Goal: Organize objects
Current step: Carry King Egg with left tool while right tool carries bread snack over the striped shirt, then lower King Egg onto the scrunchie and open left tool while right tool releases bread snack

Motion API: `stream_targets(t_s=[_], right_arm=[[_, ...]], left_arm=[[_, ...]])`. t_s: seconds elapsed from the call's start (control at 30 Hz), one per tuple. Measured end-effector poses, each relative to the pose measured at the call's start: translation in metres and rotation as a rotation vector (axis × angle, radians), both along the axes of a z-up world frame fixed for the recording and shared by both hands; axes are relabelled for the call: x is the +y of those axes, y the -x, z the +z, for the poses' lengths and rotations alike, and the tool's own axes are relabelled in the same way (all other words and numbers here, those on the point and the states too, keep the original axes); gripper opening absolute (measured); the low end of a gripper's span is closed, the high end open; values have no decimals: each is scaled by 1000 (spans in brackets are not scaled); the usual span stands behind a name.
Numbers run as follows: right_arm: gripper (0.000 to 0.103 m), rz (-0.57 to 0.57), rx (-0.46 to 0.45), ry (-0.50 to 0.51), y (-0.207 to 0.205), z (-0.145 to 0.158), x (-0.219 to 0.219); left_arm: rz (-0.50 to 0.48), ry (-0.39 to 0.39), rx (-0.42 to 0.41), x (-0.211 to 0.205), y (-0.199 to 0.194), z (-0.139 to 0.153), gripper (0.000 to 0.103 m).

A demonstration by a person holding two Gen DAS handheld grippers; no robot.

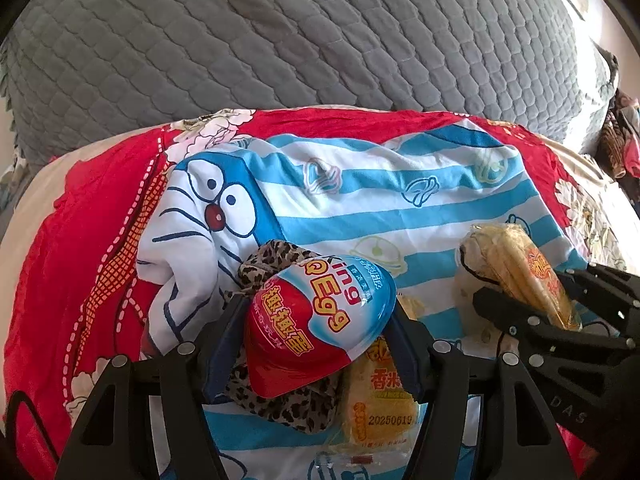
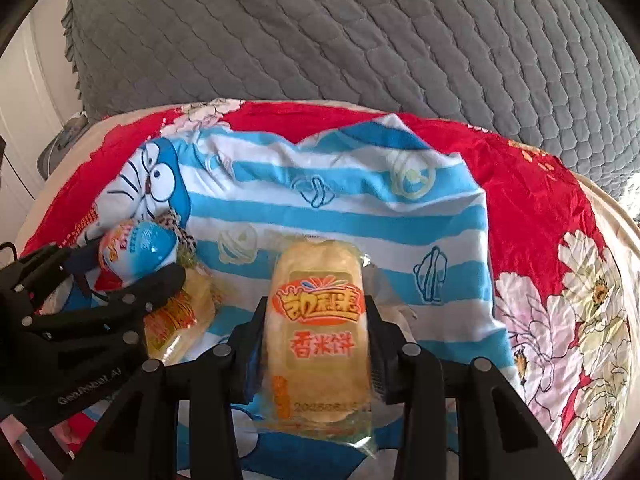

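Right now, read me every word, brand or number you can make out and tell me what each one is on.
"ing", "Q Egg", "趣趣蛋": toy egg pack, held in the left gripper.
"香米饼": rice cake packet, held in the right gripper; its orange logo is too stylised to read.
"20250619": second rice cake packet.
"GenRoboLAI", uncertain: left gripper body, right wrist view.
Smaller print: too blurred.

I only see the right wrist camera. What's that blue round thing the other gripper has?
Observer: An egg-shaped Q Egg pack. From the left wrist view its lid is red and blue and reads "Q Egg".
Operator: Is it really holding it?
Observer: Yes. The left gripper has its jaws pressed on both sides of the pack, above a leopard-print cloth.
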State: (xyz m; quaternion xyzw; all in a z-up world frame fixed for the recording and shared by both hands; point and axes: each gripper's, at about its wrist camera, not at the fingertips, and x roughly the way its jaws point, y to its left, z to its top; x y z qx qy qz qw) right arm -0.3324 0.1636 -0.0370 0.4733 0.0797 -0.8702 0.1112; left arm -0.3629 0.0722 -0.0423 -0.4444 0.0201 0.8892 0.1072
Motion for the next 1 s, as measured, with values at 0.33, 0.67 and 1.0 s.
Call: stream_targets(t_s=[0.33,0.67,1.0], right_arm=[[42,-4,12,28,-3,4,2],[45,-10,11,23,-9,11,4],[58,-17,30,2,-18,22,3]], left_arm=[[2,1,2,-2,-2,1,68],[11,18,-18,-3,-8,4,74],[16,27,-4,-6,-16,18,76]])
